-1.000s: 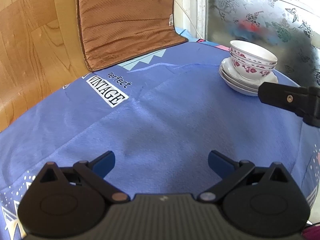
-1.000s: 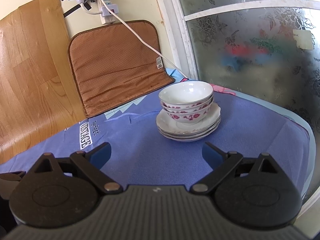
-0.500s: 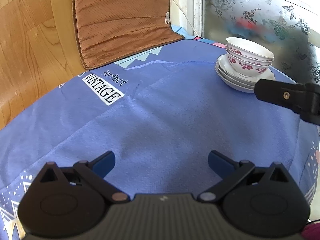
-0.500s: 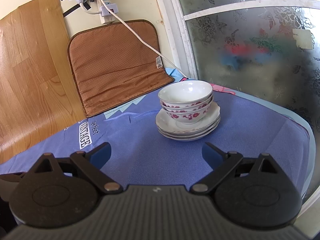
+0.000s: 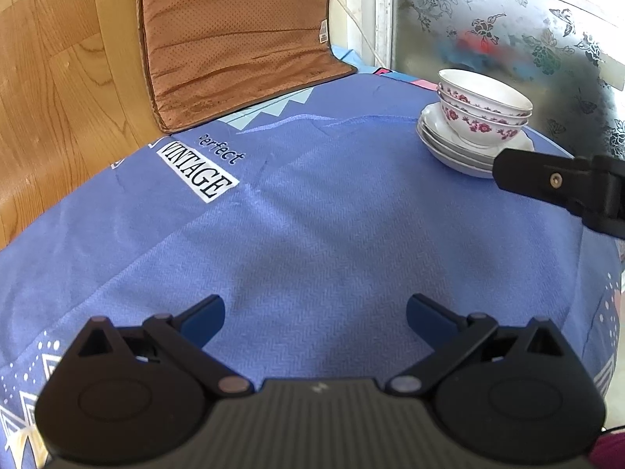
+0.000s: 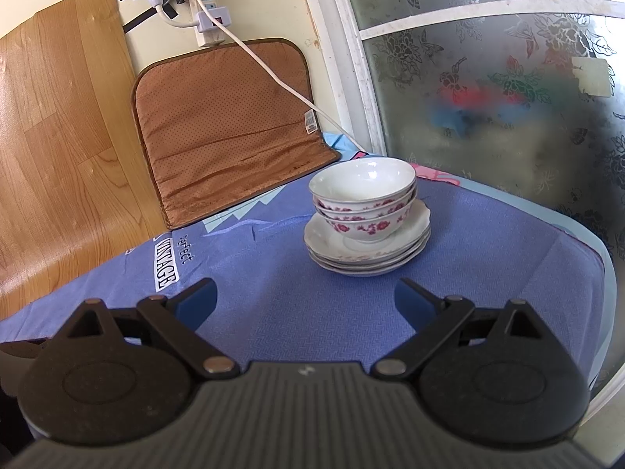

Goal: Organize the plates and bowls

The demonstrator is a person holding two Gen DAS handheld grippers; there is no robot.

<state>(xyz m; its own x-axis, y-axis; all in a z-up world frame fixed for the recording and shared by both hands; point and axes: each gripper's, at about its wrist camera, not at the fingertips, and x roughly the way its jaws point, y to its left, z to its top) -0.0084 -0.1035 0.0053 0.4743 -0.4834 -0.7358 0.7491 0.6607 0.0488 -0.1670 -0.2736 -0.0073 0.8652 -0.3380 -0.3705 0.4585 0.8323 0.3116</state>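
Three nested white bowls with pink flowers (image 6: 363, 203) (image 5: 484, 107) sit on a stack of white scalloped plates (image 6: 332, 248) (image 5: 449, 148) at the far right of the blue tablecloth (image 5: 312, 215). My right gripper (image 6: 304, 305) hangs open just short of that stack, nothing between its fingers. My left gripper (image 5: 314, 318) is open over the bare middle of the cloth, well left of the dishes. In the left wrist view a black finger of the right gripper (image 5: 554, 179) reaches in from the right edge and covers a little of the plates' near rim.
A brown cushion (image 6: 226, 125) leans on the wall behind the table. A white cable (image 6: 281, 78) runs down from a power strip (image 6: 207, 19). A frosted flowered window (image 6: 488, 78) lies close behind the dishes. The table's edge curves away at the right (image 6: 601, 258).
The left wrist view has drifted a little: the cushion and the dish stack sit slightly further left and higher. The right gripper has hardly moved. Both stay open.
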